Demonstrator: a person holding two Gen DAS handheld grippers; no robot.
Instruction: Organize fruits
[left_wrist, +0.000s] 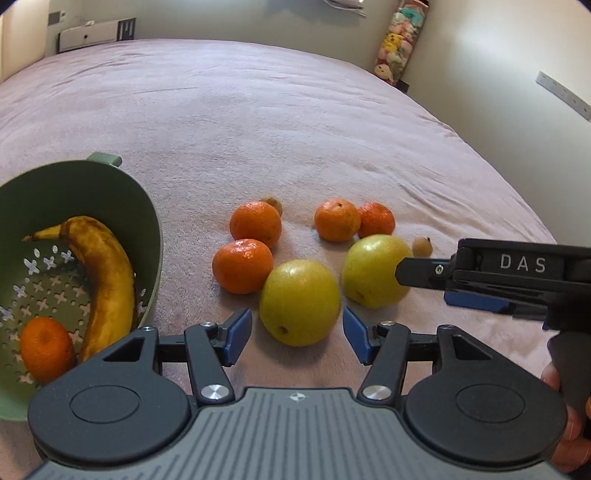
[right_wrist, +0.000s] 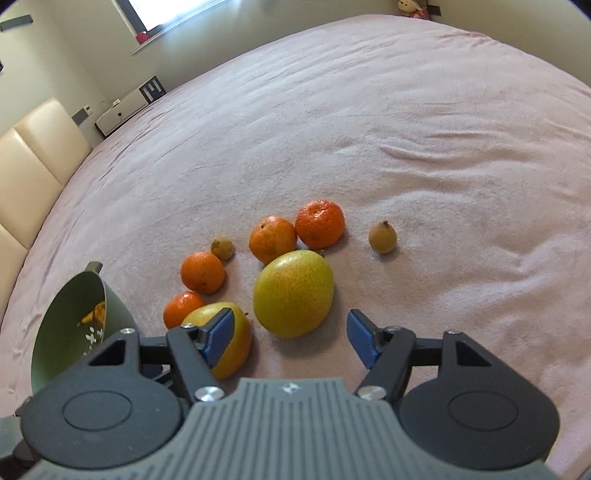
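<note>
While both our tongs gape empty, the left tongs (left_wrist: 297, 334) frame the nearer pear (left_wrist: 299, 302) dead ahead; the right tongs (right_wrist: 291, 338) face the second pear (right_wrist: 293, 293), farther tangerines (left_wrist: 255, 223) beyond, the bowl (left_wrist: 157, 236) left.

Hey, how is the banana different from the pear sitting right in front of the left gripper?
The banana is long, curved and heavily browned; the pear is rounded and yellow-green with fine speckles. The banana already lies inside the green colander, leaning against a mandarin there, while the pear rests on the pink bedspread, lined up between the open fingers of the left gripper. Neither is held.
</note>
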